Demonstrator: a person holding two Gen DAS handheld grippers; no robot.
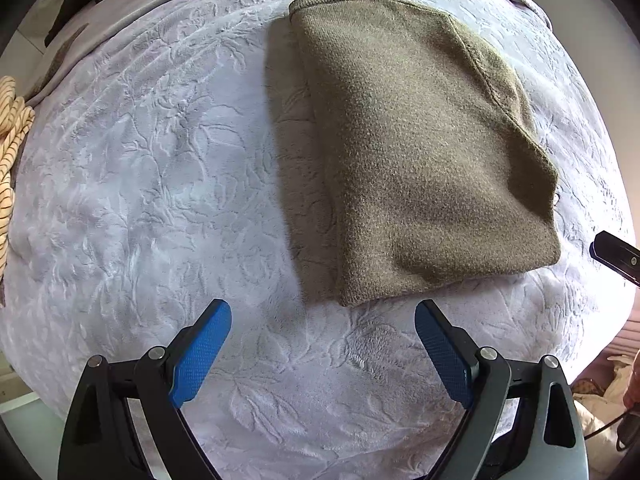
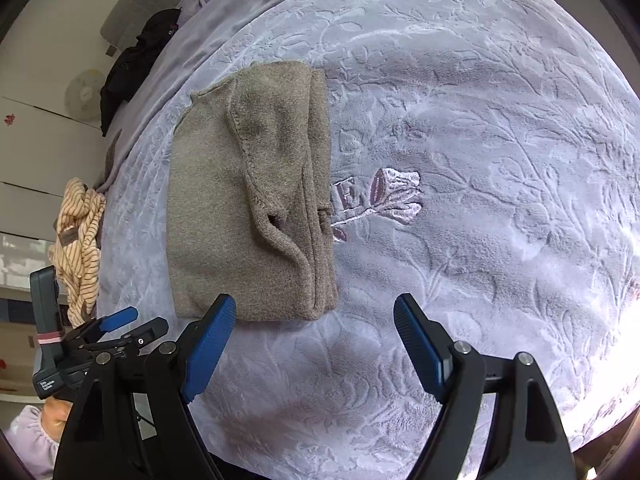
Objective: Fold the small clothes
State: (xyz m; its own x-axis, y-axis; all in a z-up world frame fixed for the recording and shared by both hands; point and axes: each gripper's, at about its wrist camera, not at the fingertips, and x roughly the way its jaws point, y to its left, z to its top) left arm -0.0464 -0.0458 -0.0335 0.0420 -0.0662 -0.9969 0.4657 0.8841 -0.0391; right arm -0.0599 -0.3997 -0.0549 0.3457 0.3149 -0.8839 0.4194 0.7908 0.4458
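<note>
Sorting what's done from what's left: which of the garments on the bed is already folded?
The olive-brown knit, lying flat as a neat rectangle mid-bed. The striped garment sits crumpled at the bed's edge, and the black one is heaped farther back.

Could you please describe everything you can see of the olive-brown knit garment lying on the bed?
The olive-brown knit garment is folded into a compact, roughly rectangular stack of several layers. Its fabric looks soft and slightly fuzzy, like fine wool. A stitched seam runs diagonally across the top layer, and an edge near one side buckles into a small loose pocket. It lies flat on the lilac embossed blanket, partly covering embroidered lettering beside a flower. Nothing else touches it; both claws sit apart from it.
</note>
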